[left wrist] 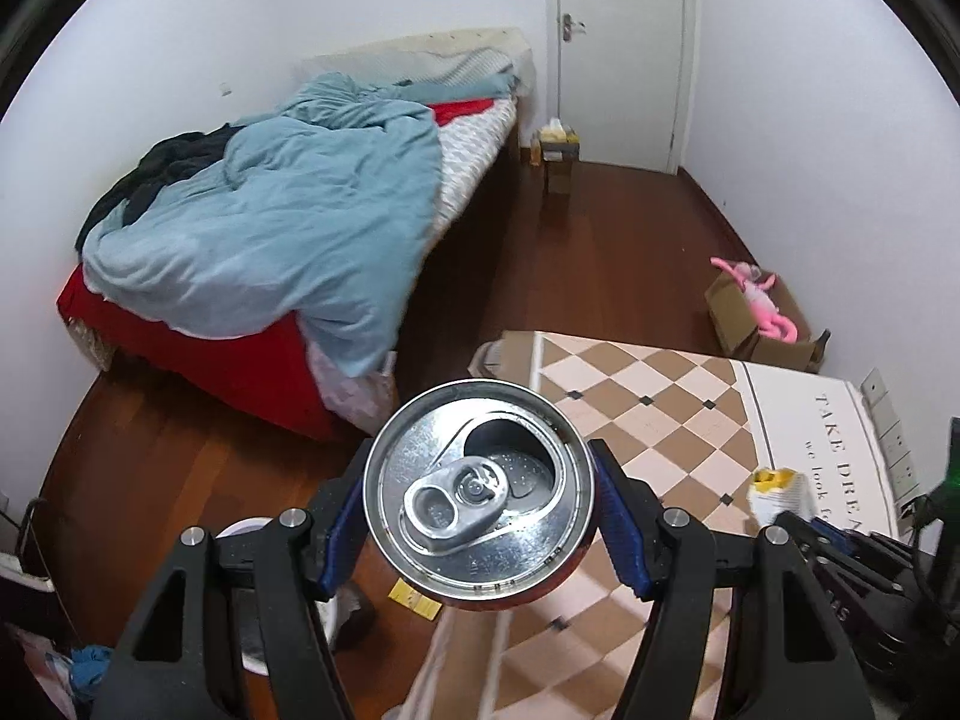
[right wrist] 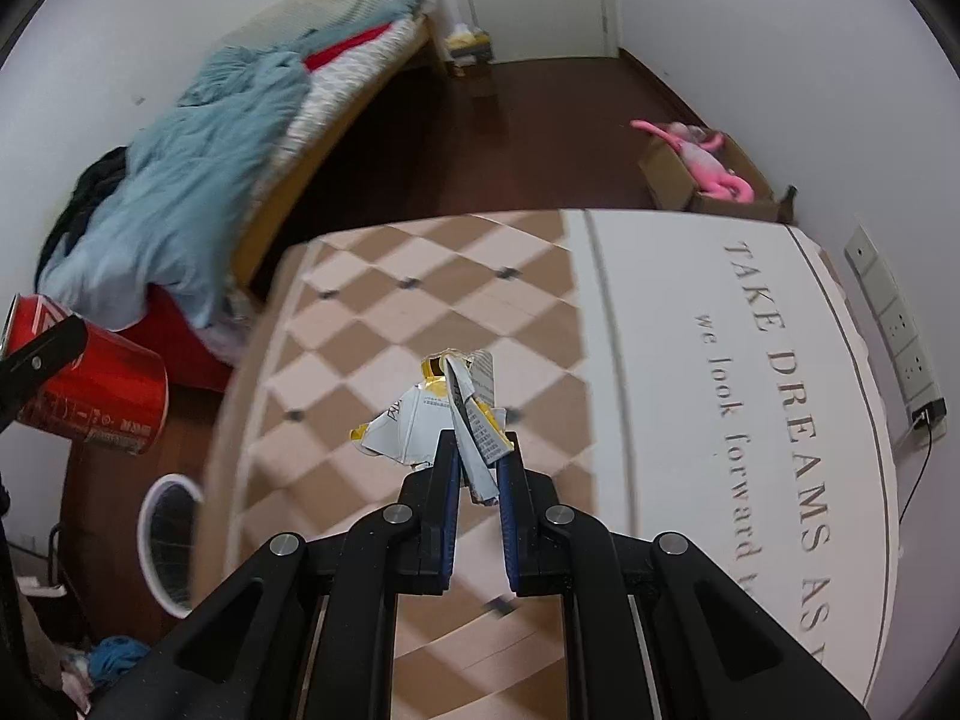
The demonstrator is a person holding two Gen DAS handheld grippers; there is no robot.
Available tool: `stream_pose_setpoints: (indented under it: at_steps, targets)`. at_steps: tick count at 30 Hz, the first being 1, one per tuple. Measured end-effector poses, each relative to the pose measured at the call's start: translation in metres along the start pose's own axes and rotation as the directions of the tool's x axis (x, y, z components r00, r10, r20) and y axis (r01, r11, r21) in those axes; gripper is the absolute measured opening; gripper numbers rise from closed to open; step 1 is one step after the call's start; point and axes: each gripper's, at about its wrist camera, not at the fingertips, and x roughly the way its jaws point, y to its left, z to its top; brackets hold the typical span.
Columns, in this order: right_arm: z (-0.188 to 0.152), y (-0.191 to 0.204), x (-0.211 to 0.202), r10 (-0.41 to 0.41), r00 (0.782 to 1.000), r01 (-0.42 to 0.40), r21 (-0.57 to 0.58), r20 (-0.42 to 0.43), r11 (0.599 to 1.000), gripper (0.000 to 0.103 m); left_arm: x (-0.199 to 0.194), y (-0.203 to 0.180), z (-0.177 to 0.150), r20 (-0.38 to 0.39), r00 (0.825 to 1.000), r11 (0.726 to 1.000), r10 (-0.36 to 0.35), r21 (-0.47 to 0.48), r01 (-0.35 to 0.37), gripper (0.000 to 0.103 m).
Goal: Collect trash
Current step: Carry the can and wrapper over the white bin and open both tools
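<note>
My left gripper (left wrist: pixel 480 516) is clamped around an opened soda can (left wrist: pixel 479 495), the blue pads pressing on its wall from both sides, the lid with its pull tab facing the camera. From the right wrist view the same can shows red, tilted, held up in the air beside the bed. My right gripper (right wrist: pixel 477 468) has its fingers pressed nearly together, pinching a crumpled white and yellow wrapper (right wrist: pixel 438 414) that sticks up past the tips.

I judge the can light and probably near empty, but thin-walled: it will dent if I squeeze harder, and the smooth metal can slip, so a hold across the middle of the body is the right place. With the mouth open, any dregs could spill if I tip it further. The wrapper is soft and almost weightless; it holds best by a thick fold, and a loose corner could tear or slide out.

Below both hands lies a checkered rug (right wrist: pixel 420 312) with lettering. A white mesh bin (right wrist: pixel 171 540) stands on the wood floor by the rug's edge, beneath the can; I take it as the likely drop spot. A small yellow scrap (left wrist: pixel 414 597) lies on the floor near it. The bed (left wrist: pixel 264 228) with its blue duvet crowds the left side, and a cardboard box (left wrist: pixel 750 318) holding a pink toy sits by the far wall, well apart.
</note>
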Motion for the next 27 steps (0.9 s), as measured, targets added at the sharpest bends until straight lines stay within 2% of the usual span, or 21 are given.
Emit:
stream_pose_setpoints:
  at_steps: [6,12,16,18,21,22,27]
  targets:
    - [-0.014,0.078,-0.026,0.095,0.995,-0.095,-0.074,-0.002,0.993,0.012,-0.043,0.088,-0.021,0.007,0.999,0.997,0.042,-0.067,-0.042,0.064]
    - [-0.045,0.188,-0.013,0.208,0.975,-0.219,-0.173,-0.079,0.96,0.012,-0.041,0.191,-0.058,-0.079,0.99,0.98,0.12,-0.148,-0.13,0.064]
    - [-0.074,0.268,0.021,0.256,0.951,-0.291,-0.231,-0.171,0.928,0.012,-0.007,0.256,-0.088,-0.192,0.974,0.959,0.119,-0.233,-0.163,0.064]
    - [-0.087,0.299,0.041,0.261,0.94,-0.313,-0.249,-0.221,0.916,0.012,0.021,0.284,-0.103,-0.259,0.962,0.945,0.083,-0.285,-0.158,0.064]
    - [-0.107,0.346,0.083,0.241,0.921,-0.33,-0.287,-0.304,0.899,0.012,0.067,0.318,-0.124,-0.346,0.938,0.92,0.019,-0.362,-0.152,0.064]
    - [-0.112,0.353,0.092,0.236,0.918,-0.333,-0.294,-0.32,0.896,0.012,0.087,0.329,-0.132,-0.382,0.924,0.911,0.001,-0.381,-0.159,0.064]
    - [-0.135,0.396,0.155,0.183,0.891,-0.331,-0.32,-0.416,0.888,0.012,0.146,0.356,-0.153,-0.466,0.883,0.888,-0.065,-0.431,-0.162,0.064]
